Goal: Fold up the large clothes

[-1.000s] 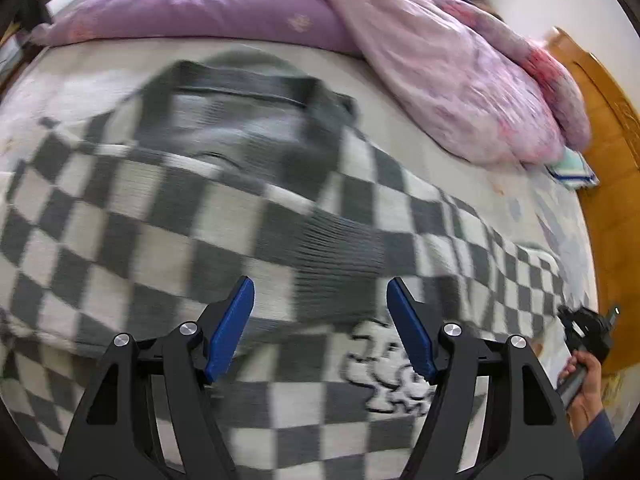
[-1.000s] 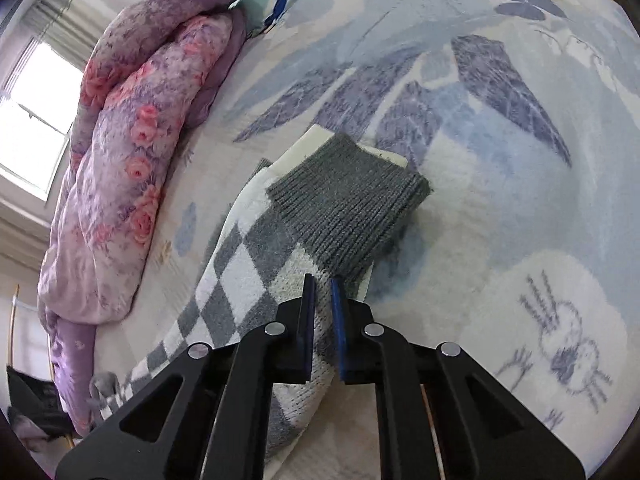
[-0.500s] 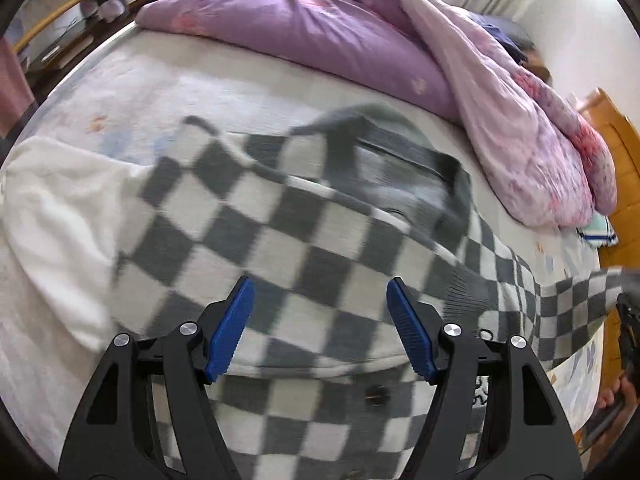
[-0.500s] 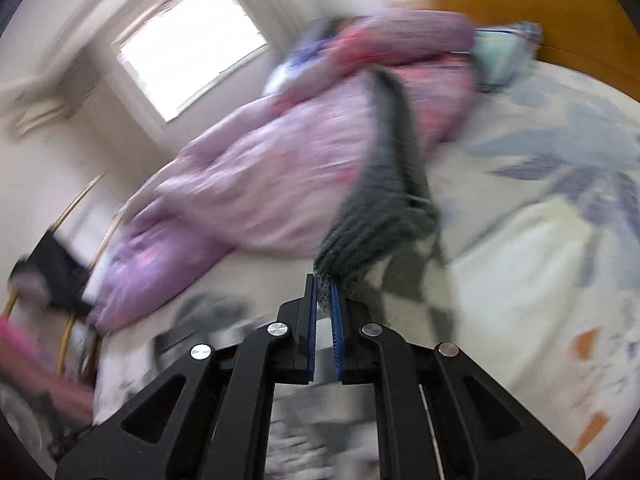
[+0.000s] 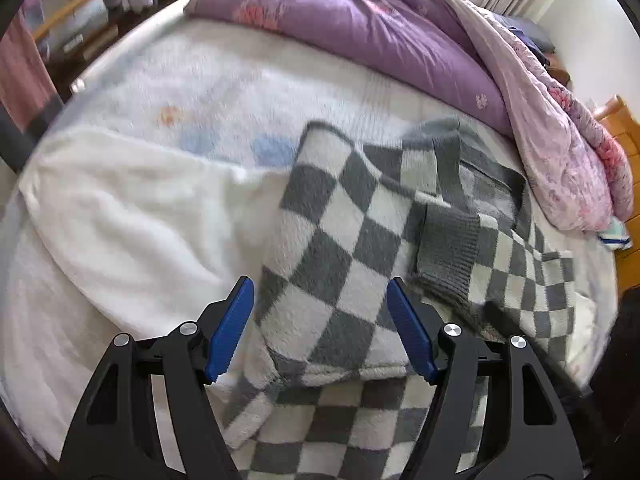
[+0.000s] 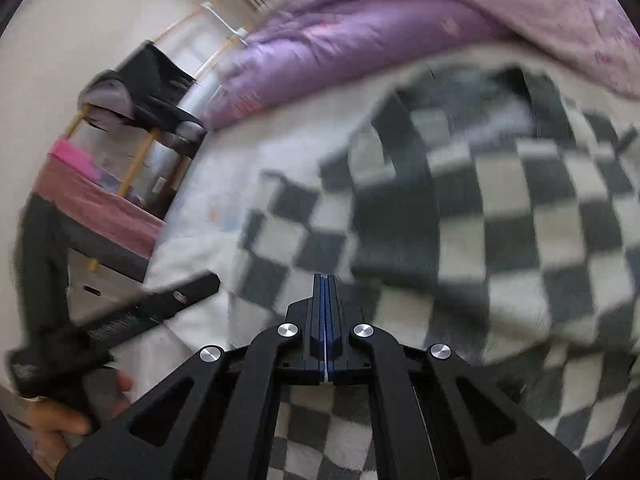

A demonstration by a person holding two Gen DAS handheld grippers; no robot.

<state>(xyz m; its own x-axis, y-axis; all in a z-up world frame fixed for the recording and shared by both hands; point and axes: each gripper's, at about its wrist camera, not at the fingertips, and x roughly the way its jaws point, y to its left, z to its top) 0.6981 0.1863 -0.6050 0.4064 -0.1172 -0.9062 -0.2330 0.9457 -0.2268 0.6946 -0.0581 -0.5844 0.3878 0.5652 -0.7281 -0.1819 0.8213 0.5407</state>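
A grey-and-white checkered knit sweater (image 5: 344,256) lies on the bed, with one sleeve folded across its body and the grey ribbed cuff (image 5: 448,256) on top. My left gripper (image 5: 320,332) is open and empty, hovering over the sweater's near part. The right wrist view is blurred; the sweater (image 6: 500,220) fills it. My right gripper (image 6: 325,320) has its jaws pressed together, with only a thin pale sliver between them; I cannot tell if that is cloth. The left gripper (image 6: 160,304) shows at the left, held by a hand.
A white fluffy blanket (image 5: 132,216) lies left of the sweater on the pale bedsheet. A purple and pink duvet (image 5: 380,28) is heaped along the far side. A wooden headboard (image 5: 624,128) stands at the right. A rack with clothes (image 6: 132,92) stands beyond the bed's edge.
My right gripper carried the sleeve cuff up and across onto the sweater's body, then swung to face the sweater. My left gripper's view shifted left, so the white blanket now shows.
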